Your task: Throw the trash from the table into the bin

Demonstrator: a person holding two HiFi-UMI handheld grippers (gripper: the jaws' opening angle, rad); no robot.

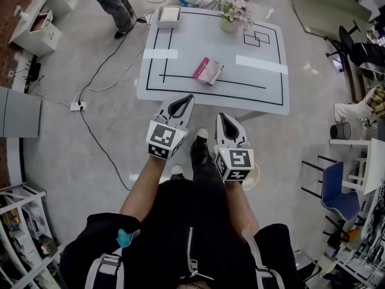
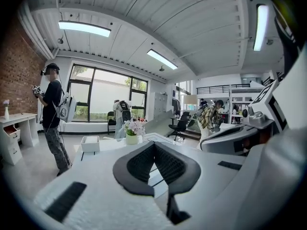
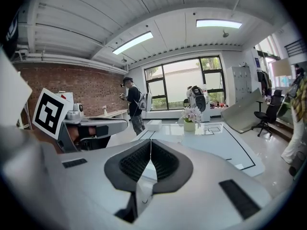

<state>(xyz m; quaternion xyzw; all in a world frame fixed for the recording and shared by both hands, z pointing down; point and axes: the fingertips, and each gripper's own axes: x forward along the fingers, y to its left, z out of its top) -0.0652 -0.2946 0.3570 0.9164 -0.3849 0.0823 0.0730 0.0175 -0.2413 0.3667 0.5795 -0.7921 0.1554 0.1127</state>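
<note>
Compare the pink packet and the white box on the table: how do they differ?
Colour: the pink packet is pink and white, the white box plain white. Shape: the packet lies flat, the box has raised walls. Place: the packet lies askew near the middle of the table, the box squarely at its far left corner. Both rest on the table top.

Bright ceiling strips (image 2: 84, 28) light sharp, edge-warped frames.
</note>
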